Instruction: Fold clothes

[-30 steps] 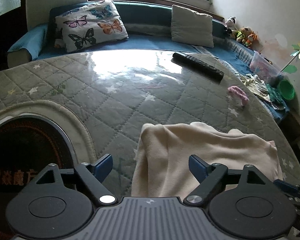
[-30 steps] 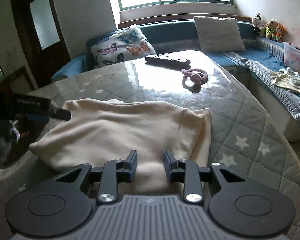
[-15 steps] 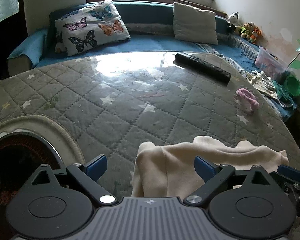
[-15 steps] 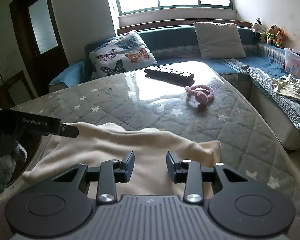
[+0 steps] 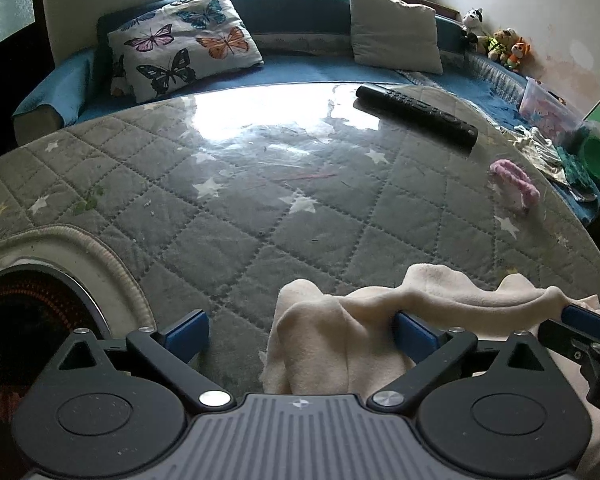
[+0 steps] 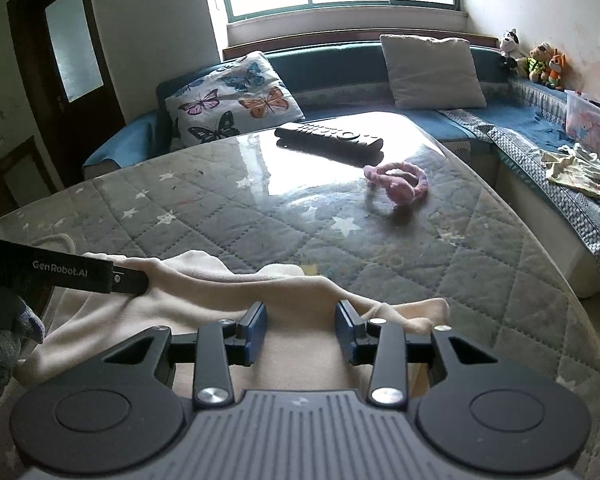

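We had the cream fleece garment (image 5: 340, 336) bunched in a soft ridge at the near edge of the grey quilted star-print table (image 5: 236, 216), under a glossy clear cover. Its long axis ran side to side across both views, roughly parallel to the near edge.

Left gripper (image 5: 300, 332): jaws wide apart and opening. The garment's left end sat betw. them, but closer to the right-hand pad; the cloth lay against that pad w/o being pinched. Left-hand pad was over bare table.

Right gripper (image 6: 302, 330): jaws partly apart and opening, cloth lying under and betw. them, not clamped as far as we could tell. The garment's right end, a thin rolled edge, sat just beside its right pad.

So both grippers were over the same ridge, one per end, each pointing down and away from us. Our read: the next fold turned on that sideways axis. Each hand was nearest its own end, and the free table lay beyond the ridge, twd. the black remote control (image 6: 328, 140) and pink fabric headband (image 6: 396, 182), both well apart from the cloth.
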`<state>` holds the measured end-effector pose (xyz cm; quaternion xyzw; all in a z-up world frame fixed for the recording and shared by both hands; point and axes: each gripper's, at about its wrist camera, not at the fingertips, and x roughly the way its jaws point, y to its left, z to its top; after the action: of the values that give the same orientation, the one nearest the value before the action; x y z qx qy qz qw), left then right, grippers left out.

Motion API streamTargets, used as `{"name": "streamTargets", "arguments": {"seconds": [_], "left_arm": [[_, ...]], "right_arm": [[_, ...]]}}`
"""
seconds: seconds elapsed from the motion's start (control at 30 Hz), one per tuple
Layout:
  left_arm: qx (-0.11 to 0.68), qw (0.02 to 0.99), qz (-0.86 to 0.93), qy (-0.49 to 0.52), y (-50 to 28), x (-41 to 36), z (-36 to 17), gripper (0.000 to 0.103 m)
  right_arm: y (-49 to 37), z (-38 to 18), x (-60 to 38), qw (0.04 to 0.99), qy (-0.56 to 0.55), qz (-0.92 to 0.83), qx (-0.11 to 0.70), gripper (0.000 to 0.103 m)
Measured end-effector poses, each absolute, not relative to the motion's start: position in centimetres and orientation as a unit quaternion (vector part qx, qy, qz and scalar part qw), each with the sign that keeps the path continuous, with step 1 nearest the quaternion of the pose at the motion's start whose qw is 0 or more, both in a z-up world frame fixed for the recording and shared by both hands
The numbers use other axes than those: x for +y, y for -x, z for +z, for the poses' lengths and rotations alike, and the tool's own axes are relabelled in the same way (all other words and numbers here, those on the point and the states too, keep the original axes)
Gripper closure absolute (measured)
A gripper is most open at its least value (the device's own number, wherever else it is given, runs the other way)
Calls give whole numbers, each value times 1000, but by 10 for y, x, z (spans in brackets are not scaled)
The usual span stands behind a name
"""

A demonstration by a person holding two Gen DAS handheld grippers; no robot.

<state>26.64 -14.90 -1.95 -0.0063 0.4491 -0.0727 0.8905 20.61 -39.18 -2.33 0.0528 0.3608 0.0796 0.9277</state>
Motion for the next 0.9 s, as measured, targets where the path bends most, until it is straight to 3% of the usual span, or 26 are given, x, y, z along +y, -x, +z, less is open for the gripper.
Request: {"name": "streamTargets", "arguments": {"seconds": [0.23, 0.33, 0.53, 0.6, 0.9], "left_arm": [[444, 893, -72, 2, -260, -149, -15, 2], [439, 896, -72, -3, -255, -148, -12, 2], [432, 899, -69, -6, -245, -142, -7, 0], [429, 901, -67, -8, -241, -139, -5, 0], [416, 907, -63, -23, -219, -128, -3, 0]], "right_arm": [[-200, -17, -388, 929, -43, 83, 358, 61], [-194, -14, -383, 930, -36, 91, 355, 46], [-180, -8, -368, 931, -18, 110, 348, 43], [-175, -7, -361, 930, -13, 117, 347, 36], [-155, -12, -330, 925, 25, 149, 349, 32]]}}
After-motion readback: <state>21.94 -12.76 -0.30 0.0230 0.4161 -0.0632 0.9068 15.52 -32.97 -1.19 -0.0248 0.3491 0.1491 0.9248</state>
